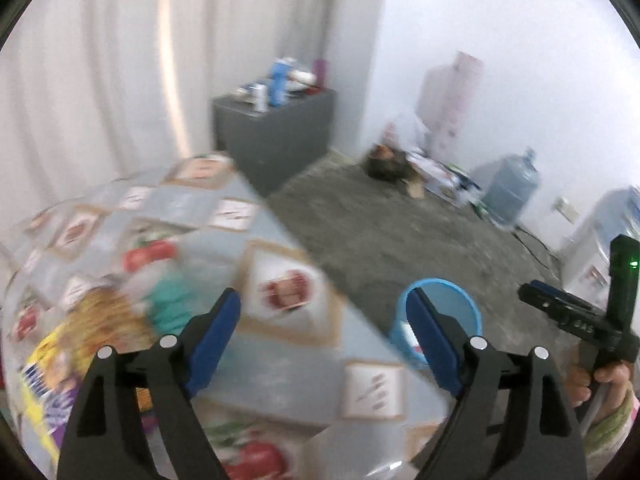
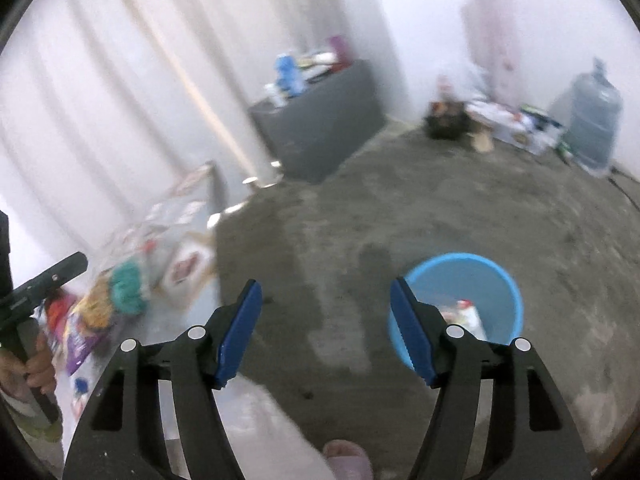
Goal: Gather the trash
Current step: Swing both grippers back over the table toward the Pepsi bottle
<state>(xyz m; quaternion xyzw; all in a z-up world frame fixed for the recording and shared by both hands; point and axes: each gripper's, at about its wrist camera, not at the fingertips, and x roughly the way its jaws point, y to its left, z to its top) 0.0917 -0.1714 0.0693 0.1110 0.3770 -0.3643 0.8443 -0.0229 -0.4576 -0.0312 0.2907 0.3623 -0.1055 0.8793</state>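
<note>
My left gripper (image 1: 324,312) is open and empty above the table with a patterned cloth (image 1: 288,344). Blurred trash lies on the table's left: a yellow and purple wrapper (image 1: 52,376), an orange-yellow packet (image 1: 108,320) and a teal crumpled item (image 1: 170,300). My right gripper (image 2: 326,308) is open and empty over the floor, left of the blue bucket (image 2: 500,280). The bucket holds a white piece of trash (image 2: 468,316). The bucket also shows in the left wrist view (image 1: 460,300), on the floor beside the table. The trash pile shows at the left in the right wrist view (image 2: 112,300).
A dark cabinet (image 1: 280,136) with bottles stands by the curtain. A water jug (image 1: 512,188) and clutter (image 1: 420,168) sit along the far wall. Grey carpet (image 2: 400,208) covers the floor. A foot in a slipper (image 2: 348,460) is at the bottom.
</note>
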